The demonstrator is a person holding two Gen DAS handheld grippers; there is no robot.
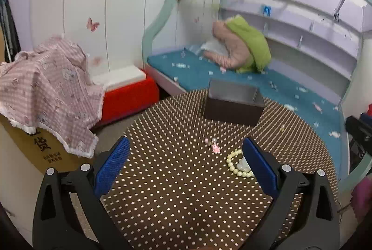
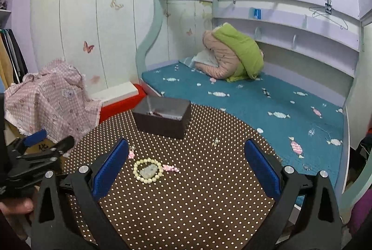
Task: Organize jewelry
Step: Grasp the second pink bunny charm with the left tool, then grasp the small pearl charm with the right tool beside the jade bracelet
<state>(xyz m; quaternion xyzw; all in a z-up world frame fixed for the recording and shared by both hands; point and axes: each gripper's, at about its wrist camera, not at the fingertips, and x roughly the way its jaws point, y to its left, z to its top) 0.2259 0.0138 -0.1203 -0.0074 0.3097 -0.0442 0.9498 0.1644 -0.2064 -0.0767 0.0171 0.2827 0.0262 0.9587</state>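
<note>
Both ours empty: left gripper (image 1: 186,157) and right gripper (image 2: 186,157) jaws spread wide. Pearl bracelet (image 2: 147,170) lies on the dotted table (image 2: 186,203), short of the open box (image 2: 162,118), likely its destination.

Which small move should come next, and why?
Probably lower the right tongs over the pearl bracelet and close on it. Both tongs are open and hold nothing, the bracelet lies loose on the dotted table just ahead of them, and the dark box stands open behind.
</note>
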